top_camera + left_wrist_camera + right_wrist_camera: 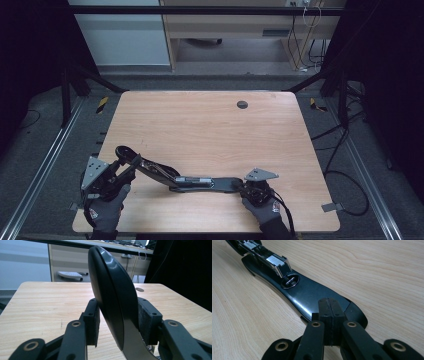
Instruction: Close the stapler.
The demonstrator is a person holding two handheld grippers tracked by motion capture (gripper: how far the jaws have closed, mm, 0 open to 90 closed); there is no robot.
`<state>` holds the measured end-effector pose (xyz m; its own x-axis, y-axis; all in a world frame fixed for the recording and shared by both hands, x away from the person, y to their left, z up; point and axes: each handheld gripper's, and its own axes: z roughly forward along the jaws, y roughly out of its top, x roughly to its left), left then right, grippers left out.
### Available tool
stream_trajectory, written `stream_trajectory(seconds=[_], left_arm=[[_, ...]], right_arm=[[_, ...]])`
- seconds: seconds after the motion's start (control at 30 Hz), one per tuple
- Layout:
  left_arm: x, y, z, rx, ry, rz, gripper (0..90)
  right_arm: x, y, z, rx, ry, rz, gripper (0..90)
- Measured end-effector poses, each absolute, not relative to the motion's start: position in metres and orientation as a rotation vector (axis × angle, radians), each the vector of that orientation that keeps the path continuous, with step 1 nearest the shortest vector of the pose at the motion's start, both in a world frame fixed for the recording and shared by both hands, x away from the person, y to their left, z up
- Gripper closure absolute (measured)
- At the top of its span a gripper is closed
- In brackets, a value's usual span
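A black stapler (175, 177) lies opened out along the front of the wooden table (210, 130). Its rounded top arm (112, 290) rises at the left end, between the jaws of my left gripper (126, 164), whose pads (147, 320) press on both of its sides. The flat base (312, 295) with its metal anvil (290, 281) stretches to the right, and the chrome magazine (267, 260) sits farther along. My right gripper (329, 302) is shut with nothing between its jaws, its tips resting on the base's near end (235, 184).
A round cable hole (242, 104) sits near the table's far edge. Black frame legs and loose cables stand on the floor to both sides. A desk and white panel stand beyond the table.
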<state>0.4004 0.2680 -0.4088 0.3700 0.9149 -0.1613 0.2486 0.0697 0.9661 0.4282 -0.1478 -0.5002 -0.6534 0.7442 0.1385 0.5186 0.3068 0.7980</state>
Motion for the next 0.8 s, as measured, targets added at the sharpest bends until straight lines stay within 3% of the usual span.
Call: stream_trajectory(seconds=[0.8], left_arm=[[0.399, 0.258, -0.401, 1.434, 1.107, 0.683, 59.3]], right_arm=[[0.428, -0.149, -0.501, 1.158, 2.315, 1.276, 90.0]])
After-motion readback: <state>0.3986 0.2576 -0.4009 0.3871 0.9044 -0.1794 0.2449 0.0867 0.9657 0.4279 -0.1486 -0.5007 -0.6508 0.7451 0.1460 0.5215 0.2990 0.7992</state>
